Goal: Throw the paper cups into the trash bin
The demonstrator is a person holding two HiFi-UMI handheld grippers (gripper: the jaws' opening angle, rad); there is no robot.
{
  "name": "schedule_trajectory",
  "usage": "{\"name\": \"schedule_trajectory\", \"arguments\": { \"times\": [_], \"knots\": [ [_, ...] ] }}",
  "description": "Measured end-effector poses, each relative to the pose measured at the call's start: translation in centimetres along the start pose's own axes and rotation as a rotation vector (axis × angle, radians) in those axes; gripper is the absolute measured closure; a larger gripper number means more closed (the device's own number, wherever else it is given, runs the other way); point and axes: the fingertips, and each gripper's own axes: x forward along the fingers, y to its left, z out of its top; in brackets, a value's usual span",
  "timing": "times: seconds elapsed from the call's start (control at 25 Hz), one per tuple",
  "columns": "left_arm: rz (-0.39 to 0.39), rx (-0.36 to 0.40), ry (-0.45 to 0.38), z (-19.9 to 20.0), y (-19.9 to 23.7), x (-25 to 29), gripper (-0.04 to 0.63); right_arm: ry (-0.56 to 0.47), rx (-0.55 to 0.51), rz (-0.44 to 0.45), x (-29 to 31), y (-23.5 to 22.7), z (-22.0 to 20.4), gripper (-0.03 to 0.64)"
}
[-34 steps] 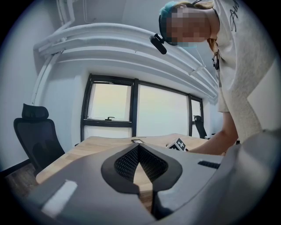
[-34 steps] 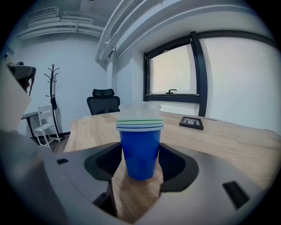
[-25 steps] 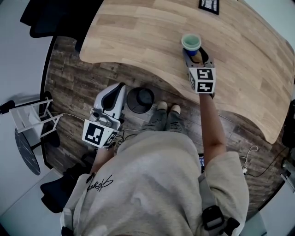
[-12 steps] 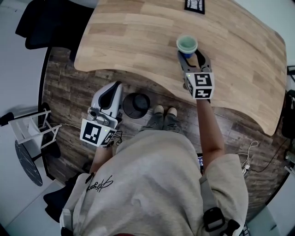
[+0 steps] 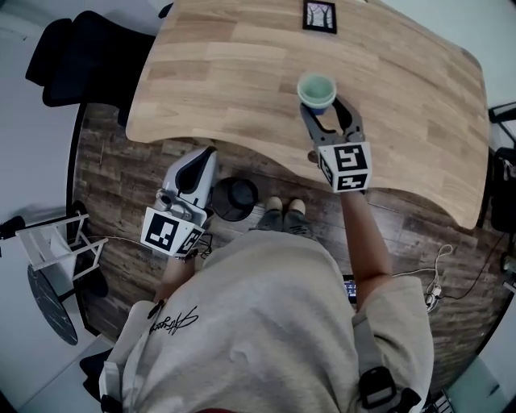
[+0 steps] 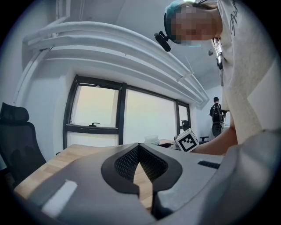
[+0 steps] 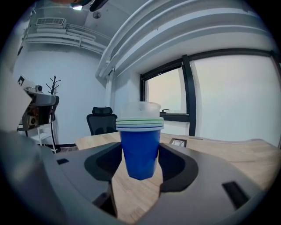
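A stack of paper cups, blue on the outside with a pale green rim, stands on the wooden table. My right gripper is open, its jaws on either side of the stack and close to its walls. In the right gripper view the blue cup stack fills the gap between the pads. The black round trash bin sits on the floor by the table's near edge, next to the person's feet. My left gripper hangs left of the bin, shut and empty, its jaw tips touching.
A square marker card lies at the table's far edge. A black office chair stands at the left, a white rack on the floor lower left, cables at the right. A person stands far off.
The right gripper's jaws have spread wider and moved forward around the cup stack. The head view has swung a little. The left gripper has hardly moved.
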Motion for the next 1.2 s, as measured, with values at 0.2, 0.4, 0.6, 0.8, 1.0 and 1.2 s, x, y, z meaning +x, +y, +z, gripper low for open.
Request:
{"name": "schedule_trajectory", "arguments": {
  "times": [0.2,0.4,0.6,0.8,1.0,1.2],
  "knots": [
    [-0.036,0.01,-0.013,0.6,-0.7,1.0,0.594,-0.02,0.006,-0.015,-1.9,-0.4,1.2,0.351],
    [-0.079,0.021,-0.027,0.9,-1.6,2.3,0.594,-0.055,0.036,-0.049,-4.1,-1.4,2.1,0.351],
    [-0.122,0.03,-0.04,1.4,-2.8,3.2,0.594,-0.074,0.034,-0.088,-6.6,-2.4,3.0,0.351],
    [-0.157,0.037,-0.057,2.1,-3.7,4.2,0.594,-0.087,0.029,-0.114,-8.8,-3.0,3.4,0.351],
    [-0.197,0.05,-0.064,2.7,-4.8,5.1,0.594,-0.104,0.036,-0.15,-10.9,-3.6,3.5,0.351],
    [-0.233,0.059,-0.068,2.9,-5.9,6.1,0.594,-0.114,0.041,-0.186,-12.9,-4.4,3.6,0.351]
  ]
}}
